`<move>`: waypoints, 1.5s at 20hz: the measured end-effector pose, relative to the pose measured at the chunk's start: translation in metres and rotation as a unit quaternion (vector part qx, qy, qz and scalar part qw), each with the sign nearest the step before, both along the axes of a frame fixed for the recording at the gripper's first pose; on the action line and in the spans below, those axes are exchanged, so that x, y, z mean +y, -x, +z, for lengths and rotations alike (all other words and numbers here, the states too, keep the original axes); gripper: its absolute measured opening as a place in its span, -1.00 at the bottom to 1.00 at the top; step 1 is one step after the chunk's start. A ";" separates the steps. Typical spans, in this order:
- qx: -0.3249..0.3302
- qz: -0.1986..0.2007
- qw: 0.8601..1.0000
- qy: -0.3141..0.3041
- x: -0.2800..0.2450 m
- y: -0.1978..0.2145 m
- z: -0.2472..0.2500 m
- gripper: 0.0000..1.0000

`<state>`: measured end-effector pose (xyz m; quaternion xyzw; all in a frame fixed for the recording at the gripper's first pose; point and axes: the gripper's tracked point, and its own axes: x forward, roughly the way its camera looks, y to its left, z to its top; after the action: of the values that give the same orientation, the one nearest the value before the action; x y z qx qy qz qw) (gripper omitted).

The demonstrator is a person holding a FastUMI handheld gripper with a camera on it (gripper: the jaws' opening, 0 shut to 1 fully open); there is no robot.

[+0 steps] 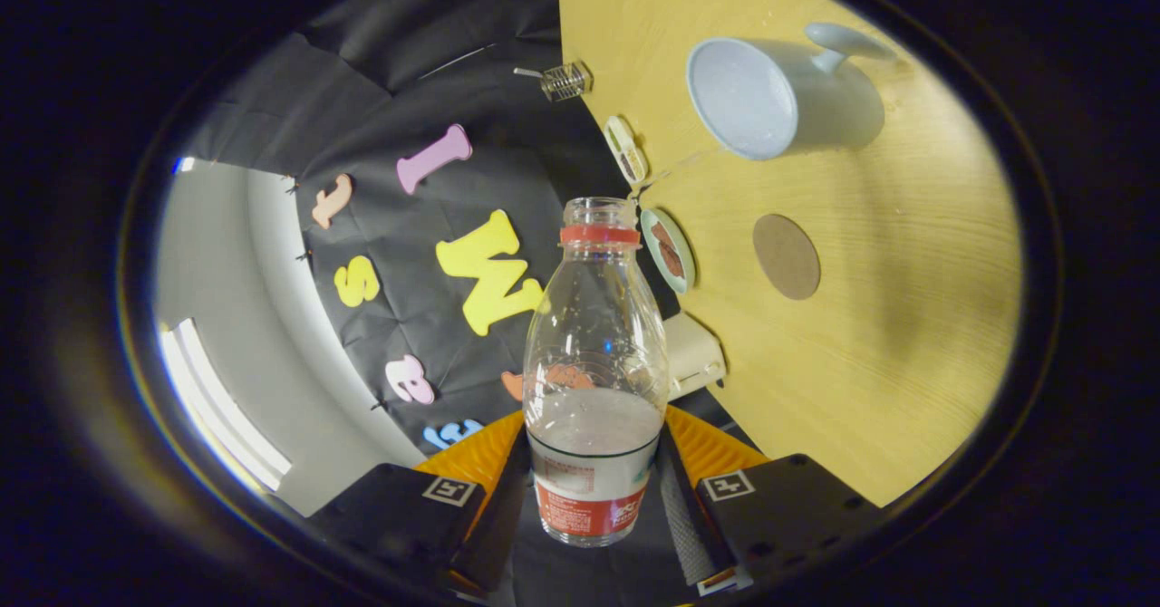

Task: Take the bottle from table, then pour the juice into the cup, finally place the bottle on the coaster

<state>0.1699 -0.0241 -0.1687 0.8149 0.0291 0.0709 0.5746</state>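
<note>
A staged recording booth rather than a lived-in room. A pale wooden table (870, 335) is backed by a black cloth wall (381, 109) held with clips. Beyond the cloth, away from the table, a plain white wall (208, 254) carries strip lights (222, 403).

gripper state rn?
Gripper: shut on the bottle, one finger on each side of its lower body; bottle uncapped, lifted and tilted, the cup beyond it.

Clear glossy plastic bottle (594, 353) with a paper-like label; smooth matt cup (770, 95); wood-grain table (906, 317); dull cork-like coaster (787, 256) centre right.
</note>
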 end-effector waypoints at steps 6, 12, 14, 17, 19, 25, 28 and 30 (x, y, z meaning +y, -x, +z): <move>-0.006 0.002 1.000 -0.026 -0.002 0.001 0.008 0.51; -0.011 0.000 0.999 -0.040 -0.012 0.000 0.015 0.51; -0.010 -0.002 0.999 -0.048 -0.014 0.001 0.018 0.51; -0.014 -0.001 0.998 -0.058 -0.013 0.000 0.023 0.51; -0.015 0.001 0.998 -0.060 -0.013 0.001 0.025 0.51; -0.015 0.001 0.997 -0.073 -0.015 -0.002 0.021 0.51; -0.016 0.006 0.995 -0.096 -0.014 -0.003 0.022 0.51; -0.011 0.008 0.994 -0.105 -0.013 -0.004 0.017 0.51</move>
<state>0.1743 -0.0376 -0.1517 0.8698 0.0212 0.0870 0.4852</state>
